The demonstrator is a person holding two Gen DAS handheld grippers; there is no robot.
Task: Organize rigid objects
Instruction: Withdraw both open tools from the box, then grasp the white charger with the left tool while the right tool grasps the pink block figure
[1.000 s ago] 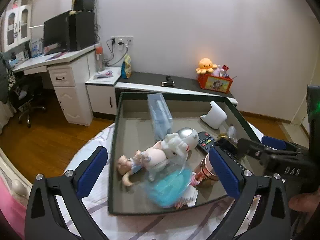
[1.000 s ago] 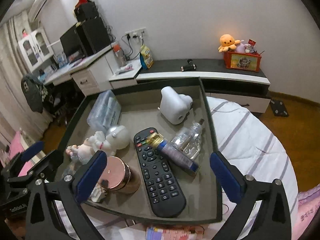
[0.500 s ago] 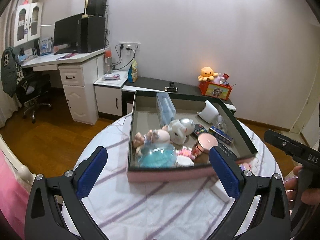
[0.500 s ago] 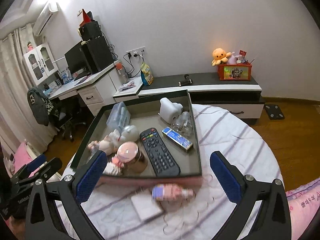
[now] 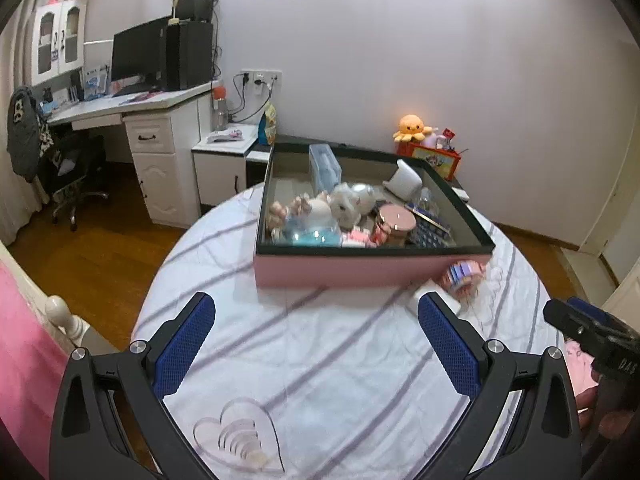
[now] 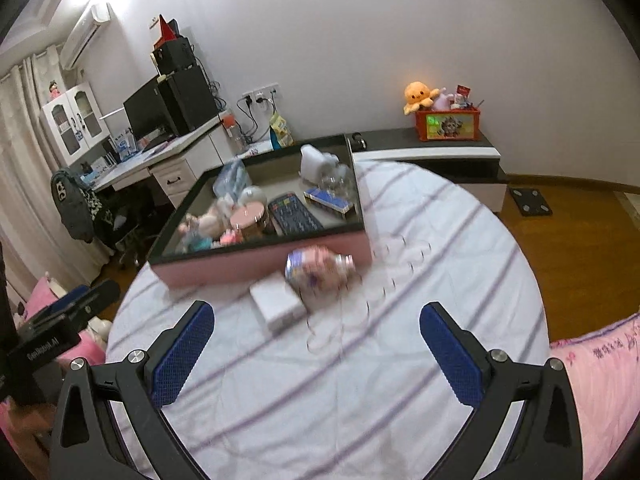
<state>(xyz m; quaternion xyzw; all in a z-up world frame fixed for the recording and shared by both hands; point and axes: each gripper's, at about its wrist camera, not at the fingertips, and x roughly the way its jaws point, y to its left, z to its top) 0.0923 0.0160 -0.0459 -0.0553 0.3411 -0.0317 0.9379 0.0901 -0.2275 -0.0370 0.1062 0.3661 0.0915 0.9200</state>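
Both grippers have pulled well back from the box (image 6: 264, 266) in the last second, so where the tray filled each view, I now see the whole round striped table (image 5: 320, 360) with the box at its far side. My left gripper (image 5: 316, 344) and my right gripper (image 6: 316, 350) both hang spread wide over bare cloth, pinching nothing. Two things lie outside the box, just in front of its pink wall: a patterned can (image 6: 318, 270) on its side and a white block (image 6: 278, 302) touching it on the left. They sit ahead of my right gripper and a little left of its centre line, while from the left gripper they lie far off to the right, so I judge the right hand the nearer one. The can's long axis runs roughly left to right across my fingers, its cap end pointing right; it is blurred, so I cannot tell the label. I would guess a grasp across its short width means coming straight forward and down. The block crowds the can's left end and the box wall stands close behind, leaving little room for a far finger. Inside the box are a remote (image 6: 294, 216), a pink tin (image 6: 248, 216), dolls and a white holder, well packed already
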